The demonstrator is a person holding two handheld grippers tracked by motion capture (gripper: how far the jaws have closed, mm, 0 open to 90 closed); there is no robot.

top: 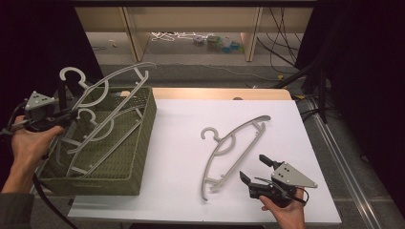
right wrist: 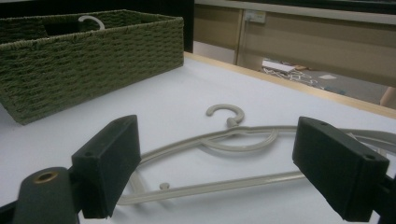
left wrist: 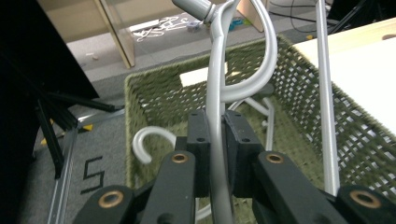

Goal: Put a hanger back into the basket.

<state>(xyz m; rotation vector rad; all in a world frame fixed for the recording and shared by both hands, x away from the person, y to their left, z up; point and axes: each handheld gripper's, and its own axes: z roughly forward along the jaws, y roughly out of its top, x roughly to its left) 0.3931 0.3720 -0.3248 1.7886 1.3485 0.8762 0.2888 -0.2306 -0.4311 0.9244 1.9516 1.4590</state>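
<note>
My left gripper (top: 71, 113) is shut on a grey plastic hanger (top: 135, 67), which it holds tilted over a green woven basket (top: 145, 133) at the table's left. In the left gripper view the pads (left wrist: 201, 140) pinch the hanger's arm (left wrist: 215, 93) above the basket (left wrist: 177, 93). A second hanger (top: 112, 141) lies inside the basket, hook (left wrist: 149, 135) up. A third hanger (top: 218, 141) lies flat on the white table. My right gripper (top: 254, 167) rests open just right of its lower end. In the right gripper view the wide jaws (right wrist: 224, 168) frame that hanger (right wrist: 233, 140).
The white table top (top: 191, 200) ends close to the person at the front, with a wooden strip (top: 219, 93) along its far edge. Behind stand a wooden frame (top: 133, 38) and loose cables (top: 282, 52) on the floor. A black tripod leg (left wrist: 51, 135) stands left of the basket.
</note>
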